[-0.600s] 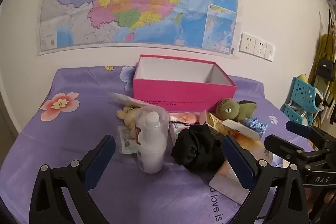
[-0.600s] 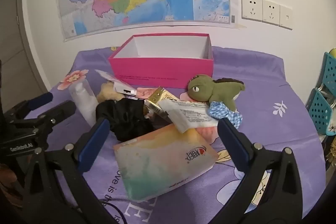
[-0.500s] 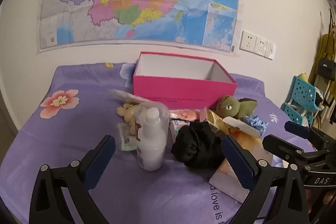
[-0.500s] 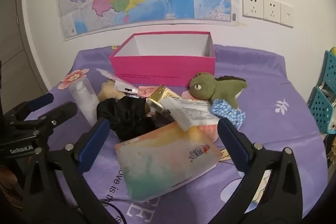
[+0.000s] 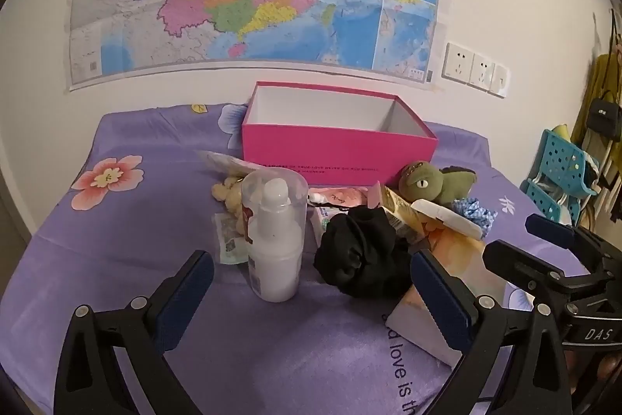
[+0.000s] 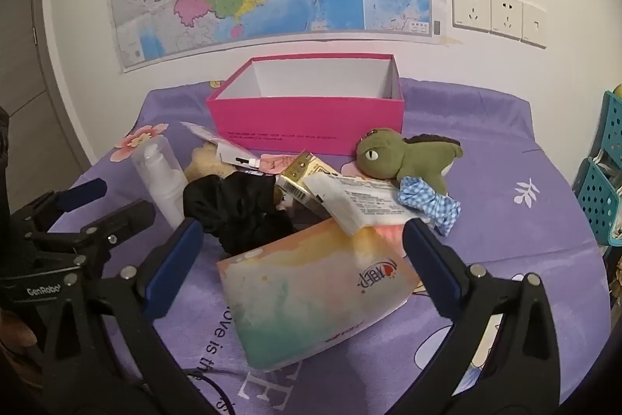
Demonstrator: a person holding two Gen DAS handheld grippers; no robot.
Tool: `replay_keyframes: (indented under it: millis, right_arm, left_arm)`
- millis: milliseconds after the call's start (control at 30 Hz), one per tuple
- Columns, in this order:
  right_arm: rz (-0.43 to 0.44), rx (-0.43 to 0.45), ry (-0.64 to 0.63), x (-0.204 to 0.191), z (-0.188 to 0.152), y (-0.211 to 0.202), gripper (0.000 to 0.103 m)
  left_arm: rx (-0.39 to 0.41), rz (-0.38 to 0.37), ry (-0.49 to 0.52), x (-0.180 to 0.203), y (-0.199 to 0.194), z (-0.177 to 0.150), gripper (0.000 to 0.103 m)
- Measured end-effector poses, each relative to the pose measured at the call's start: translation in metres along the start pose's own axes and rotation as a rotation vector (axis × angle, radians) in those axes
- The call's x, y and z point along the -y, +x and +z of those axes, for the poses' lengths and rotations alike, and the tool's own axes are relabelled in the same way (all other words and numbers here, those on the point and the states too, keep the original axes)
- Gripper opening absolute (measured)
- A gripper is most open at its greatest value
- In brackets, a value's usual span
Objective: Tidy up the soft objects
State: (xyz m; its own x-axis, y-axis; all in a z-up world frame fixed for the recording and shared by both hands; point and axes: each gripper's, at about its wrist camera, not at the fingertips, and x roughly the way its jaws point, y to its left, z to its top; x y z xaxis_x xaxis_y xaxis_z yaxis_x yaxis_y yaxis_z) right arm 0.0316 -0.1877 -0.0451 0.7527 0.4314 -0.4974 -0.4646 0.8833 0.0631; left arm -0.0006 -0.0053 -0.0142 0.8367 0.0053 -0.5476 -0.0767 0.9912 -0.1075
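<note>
Ahead of both tongs: a pile of soft and hard things on a purple bedsheet, with an open pink box behind it.

Left tongs (image 5: pixel 311 286) are spread wide and hold nothing; between their tips stand a white bottle (image 5: pixel 276 240) upright and, just to its right, a black cloth bundle (image 5: pixel 361 255). Right tongs (image 6: pixel 307 255) are likewise spread and hold nothing; a pastel tissue pack (image 6: pixel 315 294) lies between their tips, the black bundle touching its far left corner. Beyond it lies a white packet (image 6: pixel 361 201) over a gold carton (image 6: pixel 299 177). A green plush toy (image 6: pixel 404 158) lies farther off to the right, with a blue checked scrunchie (image 6: pixel 427 205) touching its near side. The pink box (image 6: pixel 311 127) stands behind the pile, interior white, nothing visible inside. The bedsheet (image 6: pixel 525 220) carries everything.
</note>
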Motion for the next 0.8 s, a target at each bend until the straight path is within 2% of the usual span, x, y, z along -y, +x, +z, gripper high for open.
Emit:
replay_keyframes:
  millis: [800]
  right_arm:
    - [0.037,0.004,-0.001,-0.0006,-0.0015,0.0021,0.103]
  left_arm:
    - [-0.009,0.015,-0.007,-0.0005,0.0007,-0.0012,0.103]
